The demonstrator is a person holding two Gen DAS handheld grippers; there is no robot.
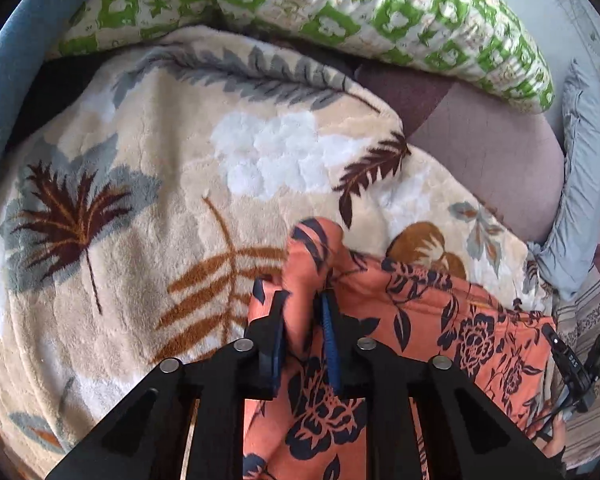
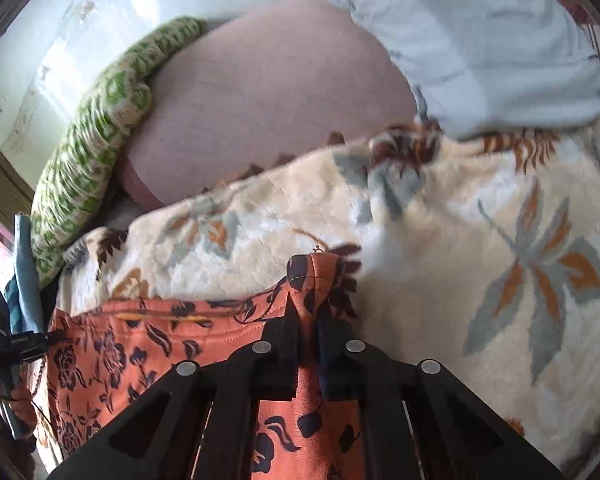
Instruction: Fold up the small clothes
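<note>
Nearest the lenses, the left tool (image 1: 300,300) is seen clamped on a bunched corner of the orange floral garment (image 1: 420,340), and the right tool (image 2: 308,304) is likewise clamped on a hemmed corner of the same garment (image 2: 140,344). Between the two grips the cloth is held up and spread, its lower part hanging toward the cameras; whether any of it touches the bedding cannot be told. No crease or completed fold is visible in the garment, so the task is judged to be at an early stage: the piece is gripped at two corners and stretched, while laying it flat, folding it over and smoothing it are judged still to be done. Beyond the garment, the cream leaf-patterned blanket (image 1: 180,180) is shown covering the bed. Farther off, a pink cushion (image 2: 268,92), a green-and-white quilt (image 1: 340,12) and a pale blue cloth (image 2: 480,40) are seen lying against the far edge.
</note>
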